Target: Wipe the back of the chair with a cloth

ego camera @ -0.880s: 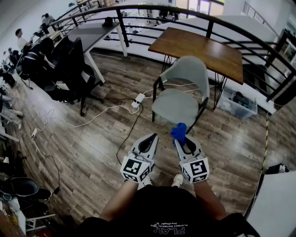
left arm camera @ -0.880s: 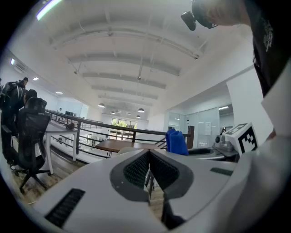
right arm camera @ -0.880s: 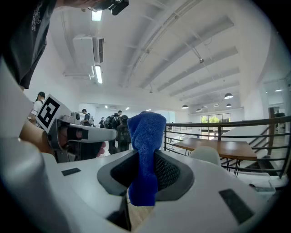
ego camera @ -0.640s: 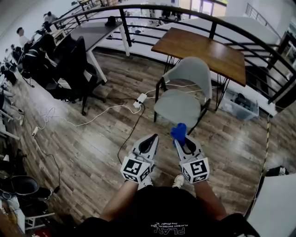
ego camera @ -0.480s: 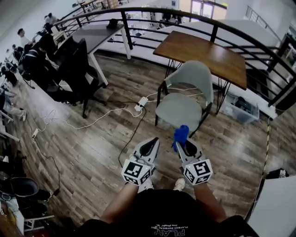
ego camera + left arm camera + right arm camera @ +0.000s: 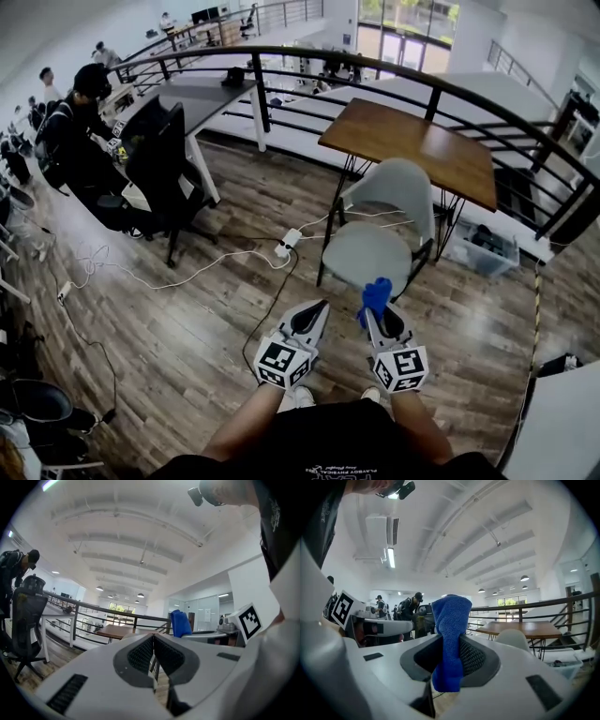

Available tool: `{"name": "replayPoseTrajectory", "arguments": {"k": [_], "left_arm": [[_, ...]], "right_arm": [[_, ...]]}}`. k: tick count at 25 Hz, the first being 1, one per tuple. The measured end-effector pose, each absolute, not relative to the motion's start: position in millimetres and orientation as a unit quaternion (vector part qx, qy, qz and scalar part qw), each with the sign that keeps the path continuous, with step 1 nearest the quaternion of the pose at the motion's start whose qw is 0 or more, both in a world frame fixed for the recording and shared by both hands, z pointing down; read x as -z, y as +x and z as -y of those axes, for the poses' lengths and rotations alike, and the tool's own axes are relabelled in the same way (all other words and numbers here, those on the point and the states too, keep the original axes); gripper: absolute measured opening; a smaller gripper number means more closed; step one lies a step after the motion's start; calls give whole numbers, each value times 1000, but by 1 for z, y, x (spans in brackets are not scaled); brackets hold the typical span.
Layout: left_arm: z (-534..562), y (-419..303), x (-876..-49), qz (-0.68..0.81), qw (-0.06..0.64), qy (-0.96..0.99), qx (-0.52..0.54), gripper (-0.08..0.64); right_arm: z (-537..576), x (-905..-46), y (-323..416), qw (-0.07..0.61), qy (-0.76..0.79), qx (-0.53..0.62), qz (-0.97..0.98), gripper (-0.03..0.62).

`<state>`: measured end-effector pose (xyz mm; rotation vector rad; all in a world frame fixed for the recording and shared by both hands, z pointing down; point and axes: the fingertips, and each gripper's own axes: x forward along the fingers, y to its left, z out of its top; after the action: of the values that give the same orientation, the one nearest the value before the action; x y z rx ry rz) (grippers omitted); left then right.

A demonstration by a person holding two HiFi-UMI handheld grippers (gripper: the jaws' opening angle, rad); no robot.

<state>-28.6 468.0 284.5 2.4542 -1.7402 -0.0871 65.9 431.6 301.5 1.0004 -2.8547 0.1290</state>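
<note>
A pale grey chair (image 6: 380,242) on black legs stands on the wooden floor in front of me, its curved back (image 6: 398,187) toward a brown table (image 6: 412,150). My right gripper (image 6: 377,309) is shut on a blue cloth (image 6: 376,295), which sticks up out of its jaws just short of the seat's near edge. The blue cloth (image 6: 450,639) fills the middle of the right gripper view, with the chair back (image 6: 513,638) pale behind it. My left gripper (image 6: 314,315) is beside it, jaws shut with nothing between them, and the cloth (image 6: 180,623) shows past it.
A black railing (image 6: 375,80) curves behind the table. A white power strip (image 6: 285,246) and cables lie on the floor left of the chair. A black office chair (image 6: 159,155) and a desk stand at the left, with people beyond. A clear plastic bin (image 6: 483,246) sits right of the chair.
The view has tilted up and the chair sits slightly lower and nearer in the head view. Both grippers have kept their places side by side, the right still holding the cloth.
</note>
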Motion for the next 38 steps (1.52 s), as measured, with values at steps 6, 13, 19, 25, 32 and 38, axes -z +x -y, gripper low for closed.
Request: {"name": "replayPoseTrajectory", "arguments": {"k": [6,13,19,25,32,38], "left_arm": [[-463,-41,-286,575,64,815,31,8],[-442,-37,-294,570,78,817,27,8],[-391,-32,-298,572,79,816,13,8],[-322,-32,-301,590,81,803,2,8],[-275,-23,-304,590,84,803,-8,8],[-243,-20,-306,592,86,801,-15,8]], "right_arm": [[-437,-307,59,67,345,-28,936,95],[-412,-314,60,72,360,-30,930,95],[-360,-319,65,67,357,-38,931,95],[-297,-319,70,62,355,-38,932,95],[-247,-325,77,60,352,-53,932,95],[-215,-328,81,61,345,-59,935,95]]}}
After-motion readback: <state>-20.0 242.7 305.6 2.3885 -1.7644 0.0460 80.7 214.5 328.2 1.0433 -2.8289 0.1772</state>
